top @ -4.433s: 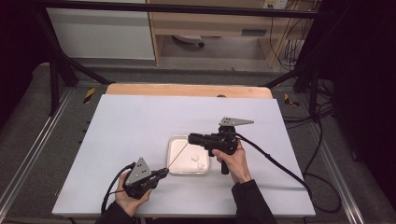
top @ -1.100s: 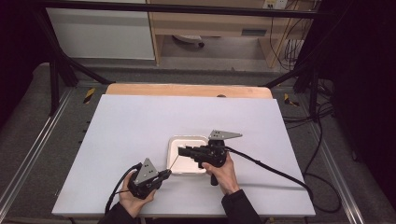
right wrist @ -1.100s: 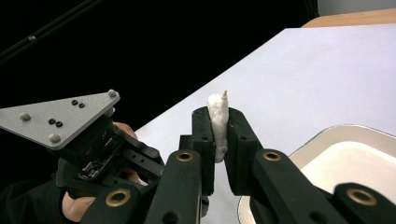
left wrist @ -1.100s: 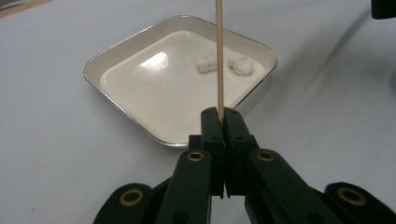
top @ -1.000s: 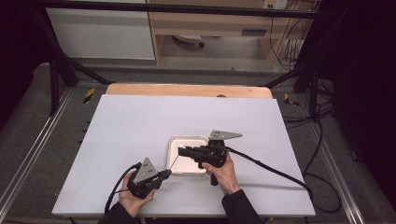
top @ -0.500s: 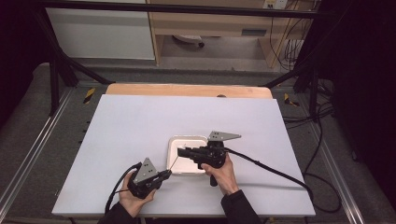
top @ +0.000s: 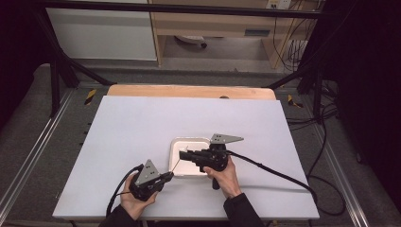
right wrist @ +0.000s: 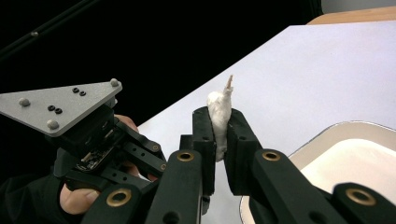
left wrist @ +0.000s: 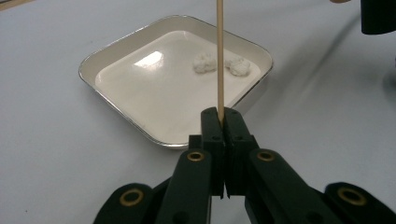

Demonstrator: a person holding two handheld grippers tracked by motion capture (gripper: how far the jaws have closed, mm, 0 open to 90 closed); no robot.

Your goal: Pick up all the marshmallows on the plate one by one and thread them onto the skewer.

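Observation:
A thin wooden skewer [left wrist: 218, 56] stands up from my left gripper [left wrist: 223, 116], which is shut on its lower end. In the high view my left gripper [top: 169, 175] sits at the front left corner of the white square tray [top: 177, 142]. My right gripper [top: 183, 154] hovers over the tray, pointing left. My right gripper [right wrist: 219, 126] is shut on a soft white lump [right wrist: 218, 109], and the skewer's pointed tip [right wrist: 229, 83] pokes out of the lump's top. Two more white lumps [left wrist: 204, 63] [left wrist: 239, 66] lie in the tray [left wrist: 88, 65].
The tray rests on a white table top [top: 142, 123] with a wooden strip [top: 189, 91] along its far edge. Black cables [top: 274, 170] trail from both grippers across the front of the table. Dark frame rails run along both sides.
Since the earliest frame my right gripper has come down and left from the tray's right side to over the tray. Over the last second nothing visibly moves.

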